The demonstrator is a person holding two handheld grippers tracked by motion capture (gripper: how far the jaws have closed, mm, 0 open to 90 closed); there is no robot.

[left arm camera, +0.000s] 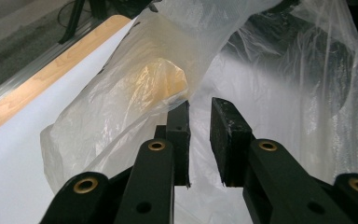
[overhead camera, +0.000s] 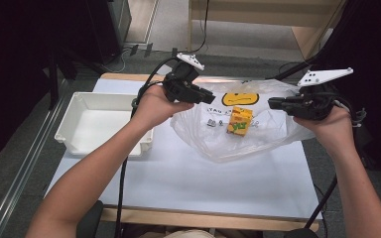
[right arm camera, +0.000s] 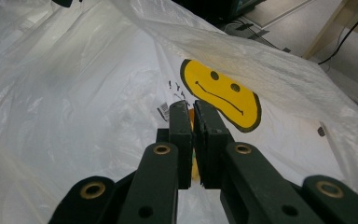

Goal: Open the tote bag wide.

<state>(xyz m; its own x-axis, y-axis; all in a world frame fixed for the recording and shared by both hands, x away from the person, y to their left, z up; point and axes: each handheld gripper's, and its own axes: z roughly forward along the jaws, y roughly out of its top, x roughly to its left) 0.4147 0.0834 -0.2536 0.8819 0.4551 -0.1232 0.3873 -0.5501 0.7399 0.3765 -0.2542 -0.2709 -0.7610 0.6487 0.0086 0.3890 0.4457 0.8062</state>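
Bag print too small to read — box veiled by plastic

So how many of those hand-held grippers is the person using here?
2. The left hand-held gripper is at the plastic bag's left edge; the right hand-held gripper is at its right edge, near the smiley face print.

My black left gripper and black right gripper meet a clear, milky plastic bag printed with a yellow face outlined in black. Inside the bag lies an orange-yellow carton with green print. Left of the bag sits a white tray on the white table.
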